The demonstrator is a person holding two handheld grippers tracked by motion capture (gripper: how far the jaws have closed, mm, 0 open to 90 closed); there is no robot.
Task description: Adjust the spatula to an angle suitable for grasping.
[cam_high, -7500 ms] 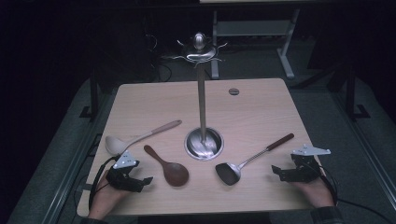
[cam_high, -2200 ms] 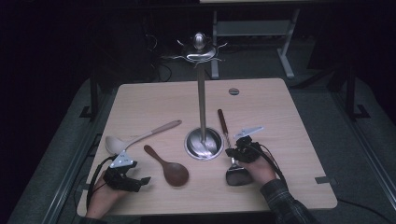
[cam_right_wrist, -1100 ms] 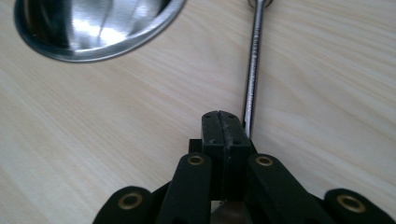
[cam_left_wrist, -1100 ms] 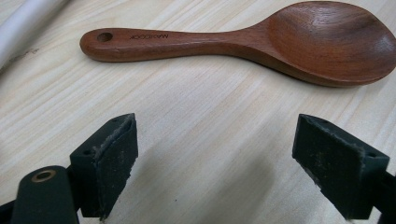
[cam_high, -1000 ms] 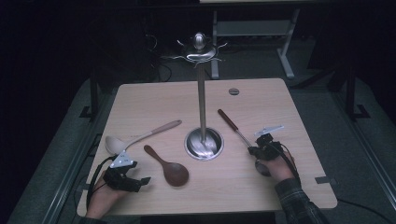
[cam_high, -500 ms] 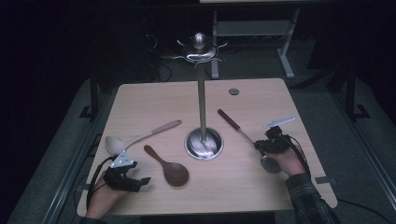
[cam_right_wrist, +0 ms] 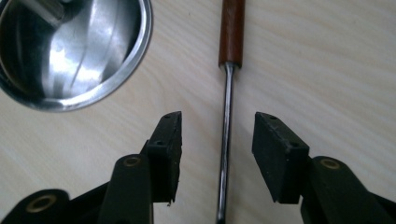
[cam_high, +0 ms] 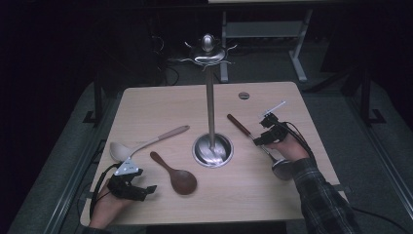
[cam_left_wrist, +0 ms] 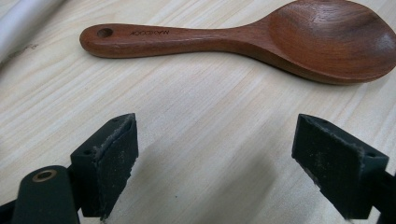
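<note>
The spatula (cam_right_wrist: 225,140) lies on the table (cam_high: 272,200) at 3 o'clock from the stand base (cam_right_wrist: 70,51). Its steel shank, stiff and slippery, sits between the right hand-held gripper's (cam_right_wrist: 217,149) just-opened, released jaws; the wooden handle offers surer hold.

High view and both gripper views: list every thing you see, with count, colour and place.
Table: one, light wood, under everything.
Utensil stand: one, silver pole with hooked top and round base, table middle.
Metal utensil: one, steel shaft with dark red-brown handle, right of the stand base, lying on the table between the right jaws, untouched.
Wooden spoon: one, dark brown, front left of the base.
Ladle: one, pale, left side.
Round insert: one, grey, far right of the tabletop.
Left gripper: one, black, front left, open.
Right gripper: one, black, right side, jaws just been opening.
</note>
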